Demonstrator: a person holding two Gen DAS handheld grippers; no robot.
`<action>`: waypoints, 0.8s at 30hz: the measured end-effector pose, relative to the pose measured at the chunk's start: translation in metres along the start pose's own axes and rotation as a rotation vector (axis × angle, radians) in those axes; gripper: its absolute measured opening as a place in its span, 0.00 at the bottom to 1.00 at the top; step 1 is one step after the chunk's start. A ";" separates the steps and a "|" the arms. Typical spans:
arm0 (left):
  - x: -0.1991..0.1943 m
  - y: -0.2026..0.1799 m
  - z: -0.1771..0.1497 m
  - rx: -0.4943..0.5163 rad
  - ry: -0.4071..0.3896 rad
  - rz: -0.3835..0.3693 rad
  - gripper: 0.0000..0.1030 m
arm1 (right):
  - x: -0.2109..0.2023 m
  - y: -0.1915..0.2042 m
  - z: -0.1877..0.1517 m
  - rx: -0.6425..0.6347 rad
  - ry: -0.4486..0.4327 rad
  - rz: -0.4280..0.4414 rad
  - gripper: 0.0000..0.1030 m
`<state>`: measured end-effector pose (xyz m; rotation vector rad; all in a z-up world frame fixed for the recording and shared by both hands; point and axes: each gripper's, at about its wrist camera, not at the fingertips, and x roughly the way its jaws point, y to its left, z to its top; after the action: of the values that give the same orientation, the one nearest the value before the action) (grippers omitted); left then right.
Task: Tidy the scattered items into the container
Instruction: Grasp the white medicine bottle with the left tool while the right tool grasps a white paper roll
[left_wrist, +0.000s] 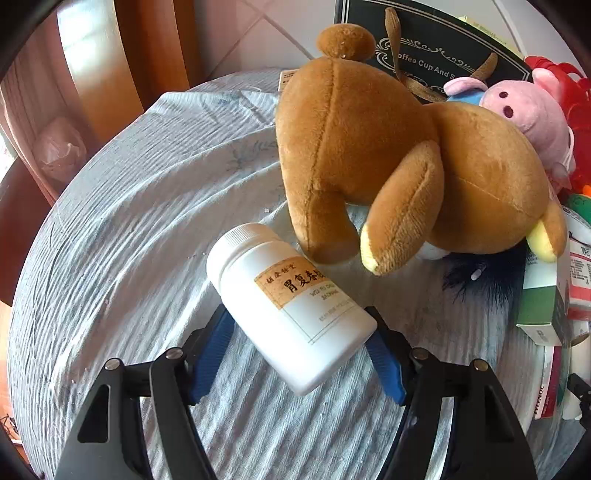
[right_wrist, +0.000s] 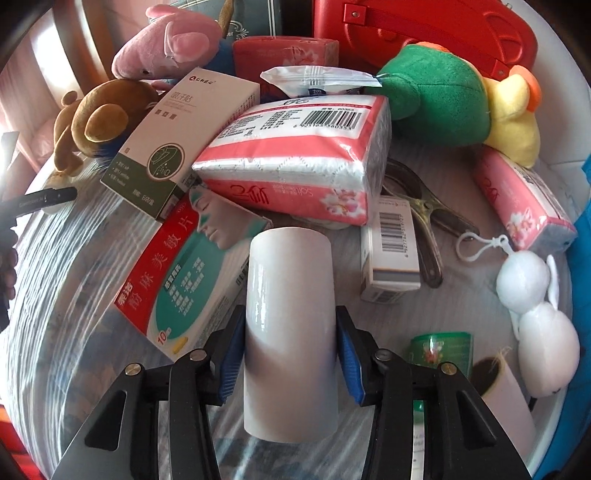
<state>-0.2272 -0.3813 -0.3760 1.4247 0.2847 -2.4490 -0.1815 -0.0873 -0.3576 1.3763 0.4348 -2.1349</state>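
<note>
left gripper (left_wrist: 299, 325) pinches the white bottle (left_wrist: 288, 306) on open cloth (left_wrist: 129, 221) – right gripper (right_wrist: 290, 332) clamps a roll (right_wrist: 290, 332), boxes crowding.

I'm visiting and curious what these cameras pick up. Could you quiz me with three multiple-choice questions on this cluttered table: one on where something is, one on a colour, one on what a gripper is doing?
1. Where does the white medicine bottle lie?
A. On its side on the pale cloth, between the left gripper's fingers
B. Upright on the black gift box
C. Under the tissue pack

2. What colour is the duck plush's body?
A. Blue
B. Green
C. Purple

3. What is between the right gripper's fingers?
A. Nothing
B. The brown bear
C. A white cylinder

Answers:
1 A: the bottle lies tilted on the cloth, the blue pads of the left gripper at either side.
2 B: its rounded body is green, with yellow and orange at the head.
3 C: the blue pads press both sides of the cylinder.
</note>
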 end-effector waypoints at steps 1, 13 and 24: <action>-0.002 0.000 -0.001 0.002 -0.005 -0.001 0.67 | -0.001 0.000 -0.002 0.003 0.001 0.002 0.43; -0.027 0.002 -0.023 0.037 -0.041 -0.011 0.47 | -0.018 0.002 -0.024 0.027 0.022 0.030 0.43; -0.004 0.016 -0.017 0.026 0.006 0.017 0.61 | -0.025 0.005 -0.028 0.031 0.017 0.032 0.43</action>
<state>-0.2060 -0.3900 -0.3816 1.4391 0.2423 -2.4440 -0.1506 -0.0690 -0.3468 1.4099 0.3845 -2.1141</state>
